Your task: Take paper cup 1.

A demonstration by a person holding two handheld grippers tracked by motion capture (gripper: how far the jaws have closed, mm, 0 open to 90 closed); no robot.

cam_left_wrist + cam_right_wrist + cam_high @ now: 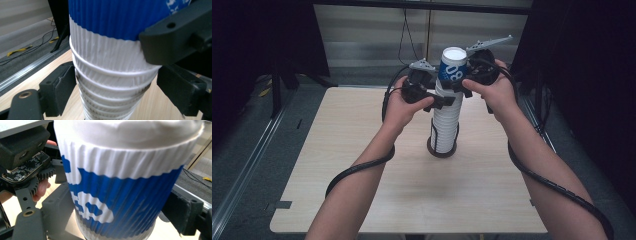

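Flanking the cup stack [445,120], both hands raised.

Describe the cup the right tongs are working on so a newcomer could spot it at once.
On the wooden table stands a tall stack of white ribbed cups on a dark round base. The blue cup sits on its very top, between the right tongs. Its blue band with white print sets it apart.

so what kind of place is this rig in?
Probably a lab or recording bay, not a home or café. A bare wooden table stands on grey floor between dark curtains, with a metal floor rail and loose cables by it. The stack of paper cups is the lone prop.
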